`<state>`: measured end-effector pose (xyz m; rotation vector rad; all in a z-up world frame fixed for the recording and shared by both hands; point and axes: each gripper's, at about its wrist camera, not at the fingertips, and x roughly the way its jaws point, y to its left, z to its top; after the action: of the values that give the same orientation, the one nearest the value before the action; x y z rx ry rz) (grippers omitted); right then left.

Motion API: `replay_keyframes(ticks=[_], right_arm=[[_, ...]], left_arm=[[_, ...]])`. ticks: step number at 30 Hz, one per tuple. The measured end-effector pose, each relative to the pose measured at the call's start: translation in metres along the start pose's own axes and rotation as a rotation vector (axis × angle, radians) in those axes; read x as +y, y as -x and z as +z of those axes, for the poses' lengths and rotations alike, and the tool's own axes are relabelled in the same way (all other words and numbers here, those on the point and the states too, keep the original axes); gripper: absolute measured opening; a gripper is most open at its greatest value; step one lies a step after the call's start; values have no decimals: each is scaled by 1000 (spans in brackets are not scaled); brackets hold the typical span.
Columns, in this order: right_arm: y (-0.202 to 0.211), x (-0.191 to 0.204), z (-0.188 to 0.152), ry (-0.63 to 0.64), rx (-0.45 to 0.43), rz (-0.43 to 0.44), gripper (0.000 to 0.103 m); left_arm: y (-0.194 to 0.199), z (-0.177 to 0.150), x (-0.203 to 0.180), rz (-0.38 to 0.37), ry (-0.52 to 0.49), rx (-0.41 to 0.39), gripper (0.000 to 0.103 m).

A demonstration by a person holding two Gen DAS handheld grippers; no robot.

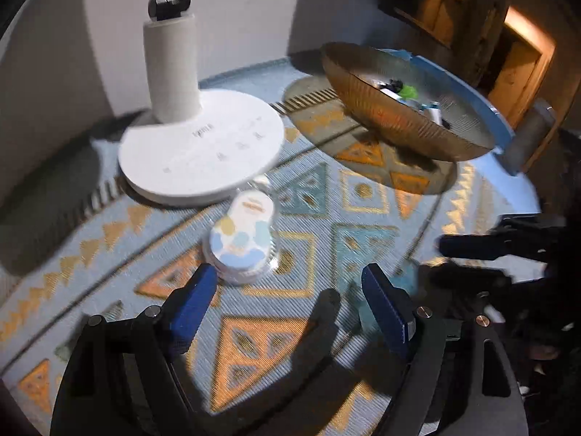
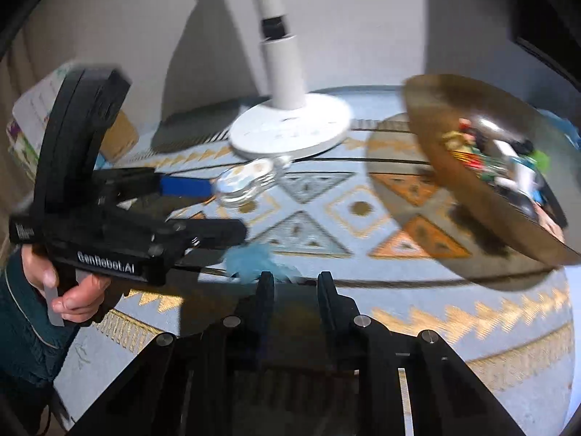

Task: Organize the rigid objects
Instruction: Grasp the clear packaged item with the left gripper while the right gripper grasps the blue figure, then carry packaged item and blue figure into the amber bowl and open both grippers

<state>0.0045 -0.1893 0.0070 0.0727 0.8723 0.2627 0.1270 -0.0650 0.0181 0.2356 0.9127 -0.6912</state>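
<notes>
Left claw lines up on the small packet while the right claw sits closed near a blue tuft

The left claw [image 1: 287, 283] stands wide open with nothing between its 2 blue pads [image 1: 196, 298], angled down so the clear-wrapped packet [image 1: 241, 241] lies just ahead of its left pad, apparently the next pick. The right claw [image 2: 296, 287] is closed; a fuzzy blue tuft [image 2: 254, 258] lies just ahead of its tips, and whether it is pinched I cannot tell through the blur. Beyond the packet stands the white lamp base [image 1: 201, 154], close enough to crowd an approach. Farther off, to the right of both claws, the ribbed amber bowl [image 1: 406, 116] already holds mixed small items, so it looks like the collecting place on the patterned counter [image 1: 326, 218].
</notes>
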Motion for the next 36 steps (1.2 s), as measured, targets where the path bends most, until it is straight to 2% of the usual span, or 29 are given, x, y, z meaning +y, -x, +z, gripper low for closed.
replay_keyframes(ticks=[2, 3, 6, 7, 8, 11, 15, 18, 19, 20, 21, 23, 25, 29, 32, 36], right_arm=[[3, -9, -1, -16, 2, 12, 28], [1, -11, -2, -18, 17, 40, 29], [-3, -3, -4, 8, 48, 110, 44], [-4, 4, -5, 37, 45, 116, 52], [-5, 14, -6, 84, 44, 112, 55], [-15, 45, -5, 239, 45, 86, 55], [-29, 49, 1, 288, 39, 36, 55], [-36, 45, 4, 282, 48, 36, 55], [-38, 43, 4, 269, 54, 49, 56], [-41, 39, 4, 253, 57, 64, 57], [-42, 37, 4, 243, 56, 71, 57], [-41, 35, 4, 227, 57, 76, 56], [-41, 37, 2, 237, 51, 52, 47], [-38, 47, -2, 278, 33, 10, 47], [-27, 46, -7, 258, 25, 48, 47], [0, 38, -25, 232, -3, 20, 47]], left_arm=[[-1, 5, 6, 51, 20, -16, 80], [-3, 7, 11, 42, 41, -17, 80], [-14, 13, 24, 26, 89, 7, 80], [-19, 14, 26, 18, 93, 20, 80], [-21, 15, 26, 27, 86, 15, 80], [-25, 17, 21, 27, 68, 17, 80], [-25, 16, 18, 57, 51, 9, 72], [-25, 16, 18, 75, 52, 1, 66], [-25, 16, 17, 82, 50, -2, 62], [-25, 16, 17, 93, 48, -7, 50], [-25, 16, 16, 106, 43, -12, 46], [-25, 16, 13, 125, 28, -15, 46], [-24, 15, 9, 137, 11, -16, 46], [-17, 11, 10, 116, 46, -26, 46], [-3, 4, 8, 95, 82, -54, 46], [17, -4, -4, 55, 103, -80, 46]])
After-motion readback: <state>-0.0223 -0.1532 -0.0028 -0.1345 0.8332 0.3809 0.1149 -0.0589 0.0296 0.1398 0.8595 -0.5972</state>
